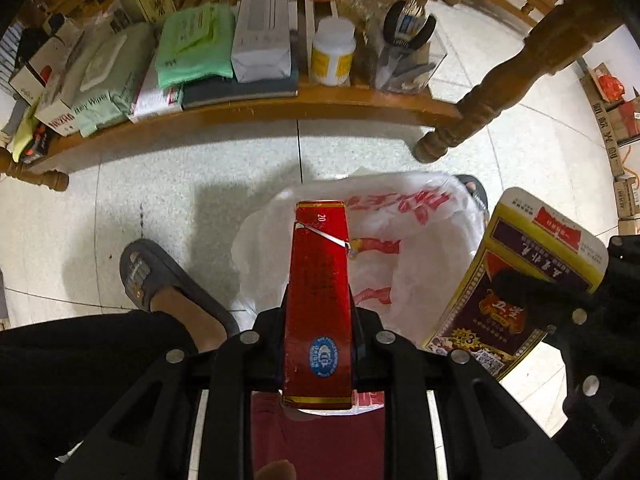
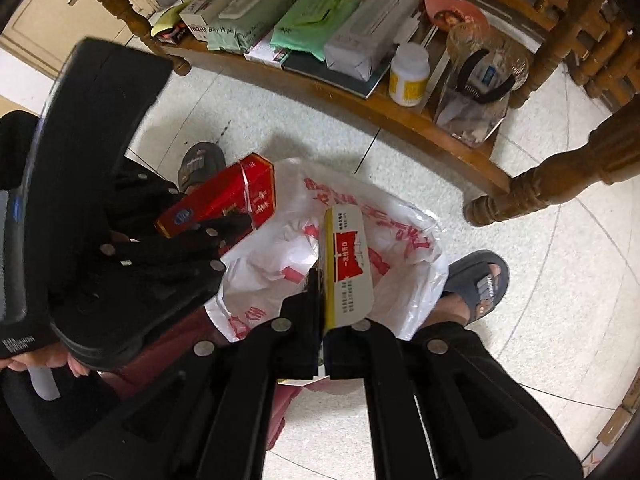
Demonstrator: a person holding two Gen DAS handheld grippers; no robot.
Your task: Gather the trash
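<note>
Left gripper (image 1: 318, 320) pinches a red cigarette pack (image 1: 318, 300); right gripper (image 2: 325, 320) pinches a yellow carton (image 2: 348, 264). White plastic bag (image 1: 420, 240) lies directly beneath both.

- The red box (image 1: 318, 304) is hiding the gap between the left claw (image 1: 318, 320) fingers.
- The white bag (image 2: 360, 248) beneath both claws is lying partly covered; its inside is not showing.
- Print on the yellow box (image 2: 348, 268) in the right claw (image 2: 322, 320) is reading too small.
</note>
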